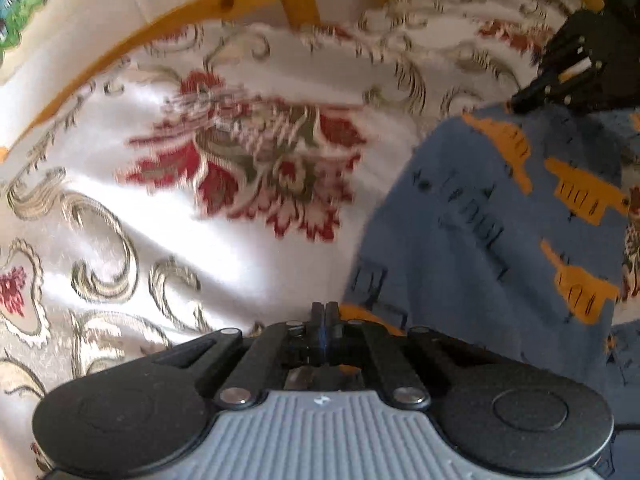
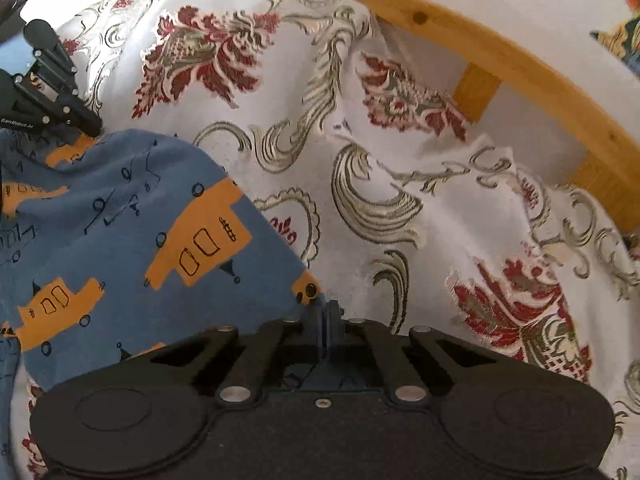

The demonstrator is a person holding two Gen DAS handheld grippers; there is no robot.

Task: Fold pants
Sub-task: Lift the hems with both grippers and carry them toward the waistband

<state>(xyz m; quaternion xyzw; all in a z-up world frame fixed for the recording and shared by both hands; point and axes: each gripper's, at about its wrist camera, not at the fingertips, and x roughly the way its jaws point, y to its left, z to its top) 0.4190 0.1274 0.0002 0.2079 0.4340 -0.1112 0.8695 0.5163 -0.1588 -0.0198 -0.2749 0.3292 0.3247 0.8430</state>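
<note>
The pants (image 1: 488, 220) are blue with orange vehicle prints and lie on a flowered bedspread. My left gripper (image 1: 325, 312) is shut on their near left edge, a sliver of blue cloth between its fingers. In the right wrist view the pants (image 2: 132, 232) fill the lower left, and my right gripper (image 2: 326, 312) is shut on their right edge. Each gripper shows in the other's view: the right gripper (image 1: 520, 102) at the pants' far corner, the left gripper (image 2: 94, 128) at the upper left corner. Both look shut on cloth.
The white bedspread (image 1: 224, 168) with red and olive flowers covers the bed. A curved wooden bed rail (image 1: 224, 0) runs behind it; the same wooden rail (image 2: 500, 56) crosses the upper right of the right wrist view. Coloured pictures hang on the wall beyond.
</note>
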